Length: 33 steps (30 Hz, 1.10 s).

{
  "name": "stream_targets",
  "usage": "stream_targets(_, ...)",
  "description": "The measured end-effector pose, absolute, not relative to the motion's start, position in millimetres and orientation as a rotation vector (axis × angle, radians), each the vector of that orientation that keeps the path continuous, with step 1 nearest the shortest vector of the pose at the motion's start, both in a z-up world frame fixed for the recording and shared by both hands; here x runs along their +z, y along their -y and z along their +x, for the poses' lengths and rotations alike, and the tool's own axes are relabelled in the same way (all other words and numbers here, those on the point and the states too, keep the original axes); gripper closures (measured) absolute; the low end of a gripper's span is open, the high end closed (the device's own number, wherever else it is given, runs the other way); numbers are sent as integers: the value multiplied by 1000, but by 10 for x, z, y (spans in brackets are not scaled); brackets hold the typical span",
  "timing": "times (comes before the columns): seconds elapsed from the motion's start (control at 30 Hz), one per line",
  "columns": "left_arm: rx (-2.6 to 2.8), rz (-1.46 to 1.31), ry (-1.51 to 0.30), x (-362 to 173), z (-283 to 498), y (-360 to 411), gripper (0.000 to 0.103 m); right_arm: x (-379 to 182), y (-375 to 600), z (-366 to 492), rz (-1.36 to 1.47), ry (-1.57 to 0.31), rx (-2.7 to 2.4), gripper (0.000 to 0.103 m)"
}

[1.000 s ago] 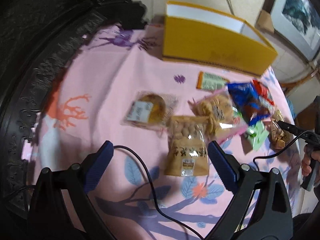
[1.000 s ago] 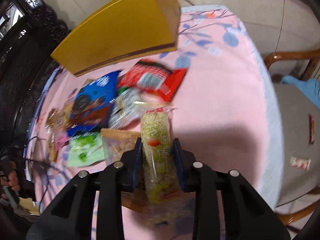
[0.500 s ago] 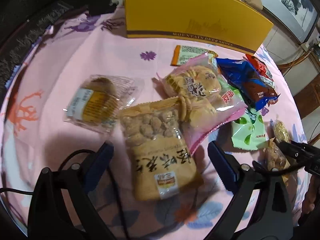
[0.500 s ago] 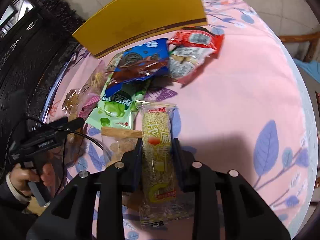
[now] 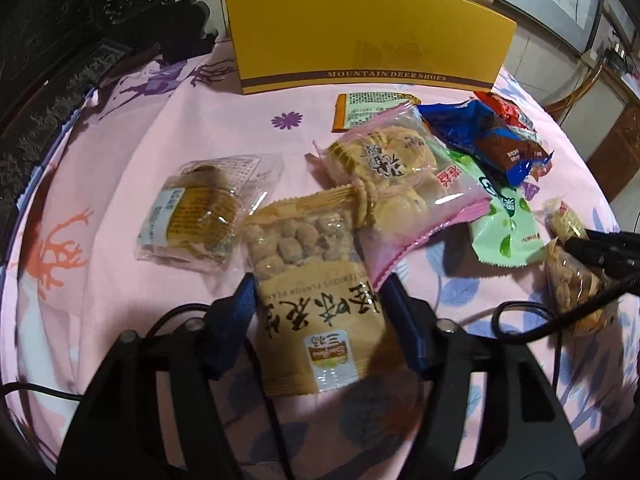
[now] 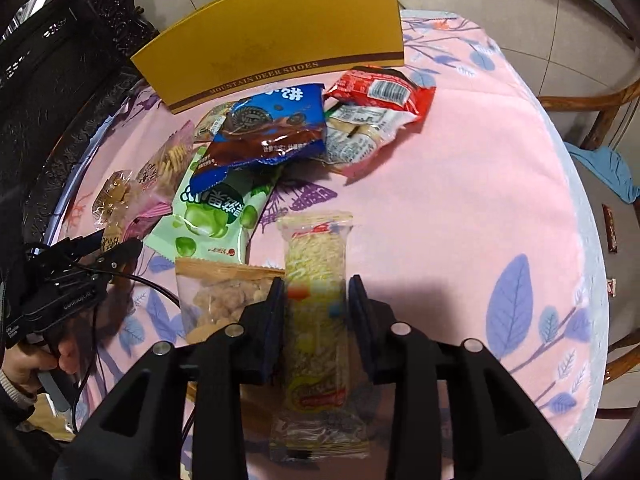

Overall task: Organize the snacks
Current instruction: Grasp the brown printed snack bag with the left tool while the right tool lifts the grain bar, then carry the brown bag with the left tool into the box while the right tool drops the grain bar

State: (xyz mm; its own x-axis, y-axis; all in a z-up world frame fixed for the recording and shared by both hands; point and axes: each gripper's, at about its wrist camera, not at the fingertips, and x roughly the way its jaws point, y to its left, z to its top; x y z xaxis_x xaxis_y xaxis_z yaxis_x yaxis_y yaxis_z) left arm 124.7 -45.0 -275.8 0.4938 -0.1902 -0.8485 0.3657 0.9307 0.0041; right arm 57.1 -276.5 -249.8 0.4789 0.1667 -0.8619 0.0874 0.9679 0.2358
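Snack packets lie on a pink tablecloth. My left gripper straddles a tan peanut bag, its blue fingers touching both sides of the bag, which lies on the cloth. A pink biscuit bag overlaps its top. A clear cake packet lies to the left. My right gripper is shut on a yellow noodle-snack bar. A second peanut bag lies just left of it. The yellow shoe box stands at the back, also in the right wrist view.
Green, blue and red packets lie in a pile mid-table. An orange packet lies near the box. Dark carved furniture borders the left. A wooden chair stands right of the table. A cable trails across the cloth.
The left gripper has moved forward and down and closed from wide open onto the tan peanut bag. The right gripper still holds the noodle bar, now lower and nearer the cloth.
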Motion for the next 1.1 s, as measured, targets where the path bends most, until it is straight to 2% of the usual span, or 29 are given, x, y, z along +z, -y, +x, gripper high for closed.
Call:
stream_targets(0.1, -334, 206, -998, -2771, 1243, 511, 22, -2512, 2806, 565, 282, -1066, 63, 66)
stream_targets(0.27, -330, 203, -999, -2773, 1255, 514, 22, -2538, 2954, 558, 398, -1065, 79, 65)
stream_targets(0.37, -322, 202, -996, -2759, 1241, 510, 33, -2516, 2872, 564, 313, -1077, 73, 65)
stream_targets(0.43, -309, 191, -994, -2737, 1236, 467, 47, -2508, 2795, 571, 260, -1080, 58, 65)
stream_targets(0.63, -304, 173, -998, -2698, 1214, 417, 62, -2500, 2709, 538, 163, -1096, 35, 73)
stream_targets(0.87, -322, 104, -1000, -2585, 1074, 326, 65, -2464, 2803, 417, 216, -1091, 51, 73)
stream_targets(1.1, -354, 86, -918, -2148, 965, 286, 65, -2229, 2889, 353, 247, -1023, 41, 73)
